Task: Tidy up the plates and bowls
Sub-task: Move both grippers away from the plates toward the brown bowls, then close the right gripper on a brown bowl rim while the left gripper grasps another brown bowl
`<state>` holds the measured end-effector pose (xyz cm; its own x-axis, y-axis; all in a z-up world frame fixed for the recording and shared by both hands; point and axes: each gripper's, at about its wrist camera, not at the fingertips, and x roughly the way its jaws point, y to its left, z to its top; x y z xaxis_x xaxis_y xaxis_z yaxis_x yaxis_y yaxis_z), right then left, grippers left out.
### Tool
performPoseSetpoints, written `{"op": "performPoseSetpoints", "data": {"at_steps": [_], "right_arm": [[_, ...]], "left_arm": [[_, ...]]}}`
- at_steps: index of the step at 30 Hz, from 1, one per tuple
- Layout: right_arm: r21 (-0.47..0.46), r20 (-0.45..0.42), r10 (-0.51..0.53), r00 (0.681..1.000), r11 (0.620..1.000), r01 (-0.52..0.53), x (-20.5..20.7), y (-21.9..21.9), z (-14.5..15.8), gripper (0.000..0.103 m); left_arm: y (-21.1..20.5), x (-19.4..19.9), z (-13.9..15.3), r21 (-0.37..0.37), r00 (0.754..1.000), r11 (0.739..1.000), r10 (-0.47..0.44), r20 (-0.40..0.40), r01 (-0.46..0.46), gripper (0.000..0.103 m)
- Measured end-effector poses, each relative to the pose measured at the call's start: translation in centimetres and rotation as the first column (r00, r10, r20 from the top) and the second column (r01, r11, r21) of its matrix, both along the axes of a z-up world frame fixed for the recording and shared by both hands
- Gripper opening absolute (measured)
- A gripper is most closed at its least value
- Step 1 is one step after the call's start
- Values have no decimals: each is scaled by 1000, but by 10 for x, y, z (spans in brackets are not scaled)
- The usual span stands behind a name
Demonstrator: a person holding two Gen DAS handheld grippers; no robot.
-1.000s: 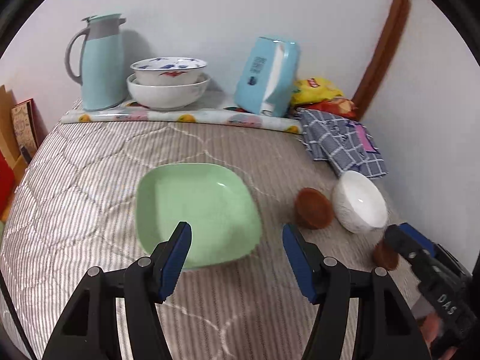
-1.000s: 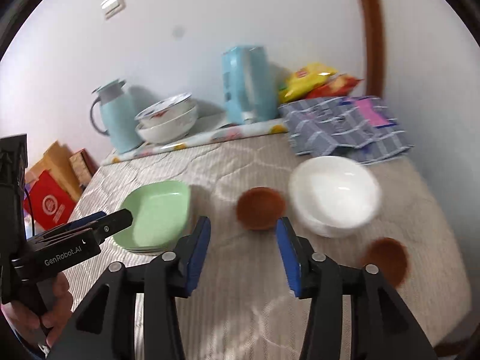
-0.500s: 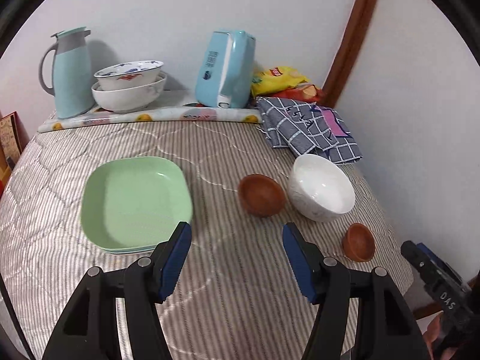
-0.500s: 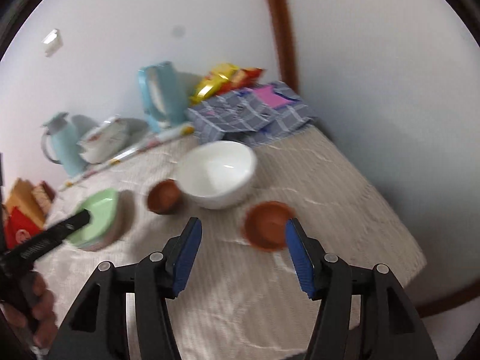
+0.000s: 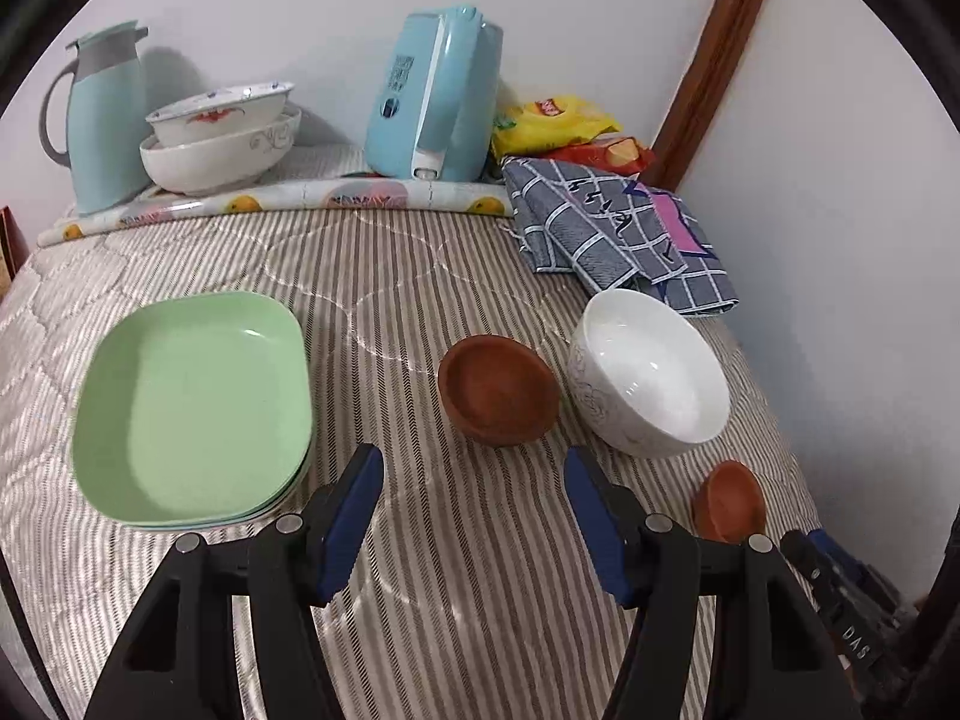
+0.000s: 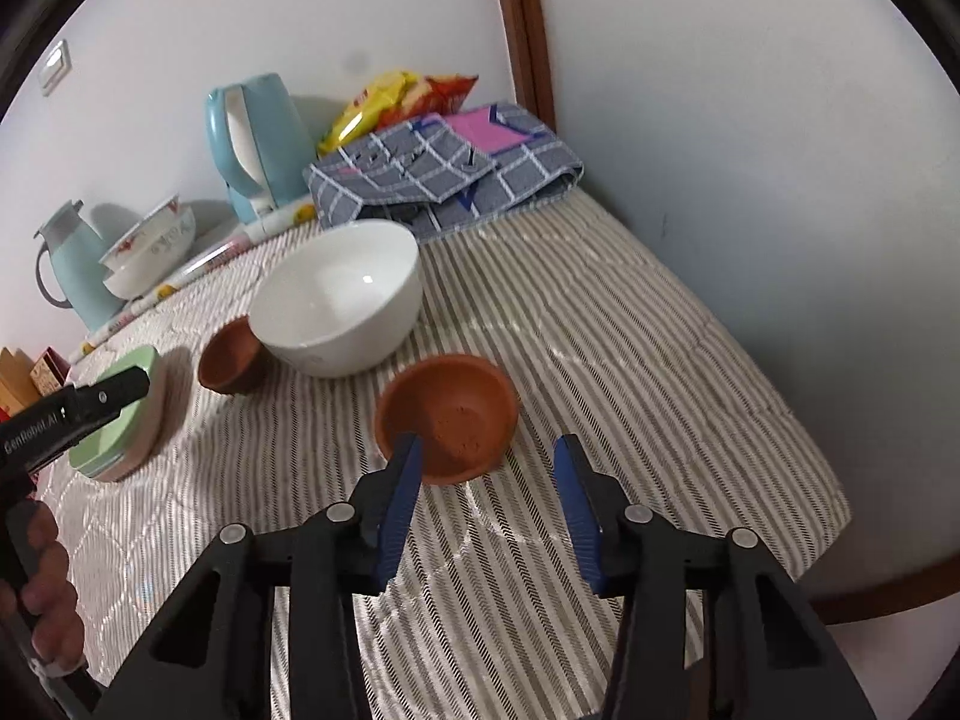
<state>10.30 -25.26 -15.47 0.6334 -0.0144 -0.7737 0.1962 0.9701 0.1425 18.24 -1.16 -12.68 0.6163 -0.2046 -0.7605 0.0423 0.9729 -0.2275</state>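
On the striped table lie a stack of green square plates (image 5: 192,402) at the left, a brown bowl (image 5: 498,387) in the middle, a white bowl (image 5: 651,372) to its right and a second small brown bowl (image 5: 729,501) near the right edge. My left gripper (image 5: 474,510) is open and empty, just in front of the middle brown bowl. My right gripper (image 6: 486,498) is open and empty, its left finger just in front of the small brown bowl (image 6: 447,414). The white bowl (image 6: 336,294), other brown bowl (image 6: 228,354) and green plates (image 6: 120,420) lie beyond it.
At the back stand a teal jug (image 5: 105,114), two stacked patterned bowls (image 5: 219,138), a blue kettle (image 5: 435,96), snack bags (image 5: 564,126) and a folded checked cloth (image 5: 618,228). The wall is close on the right. The table's edge (image 6: 828,516) is near the right gripper.
The left gripper has moved closer to the middle brown bowl. The right gripper has swung right and down toward the small brown bowl. Both stay open.
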Motion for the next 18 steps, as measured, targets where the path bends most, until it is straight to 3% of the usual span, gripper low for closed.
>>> {"op": "performPoseSetpoints", "data": {"at_steps": [13, 18], "right_arm": [[86, -5, -34, 999, 996, 34, 21, -14, -23, 43], [84, -34, -50, 998, 995, 53, 29, -14, -32, 36]], "left_arm": [[-7, 33, -22, 15, 1000, 1000, 14, -28, -13, 59], [-12, 45, -31, 22, 999, 1000, 24, -40, -23, 55]]}}
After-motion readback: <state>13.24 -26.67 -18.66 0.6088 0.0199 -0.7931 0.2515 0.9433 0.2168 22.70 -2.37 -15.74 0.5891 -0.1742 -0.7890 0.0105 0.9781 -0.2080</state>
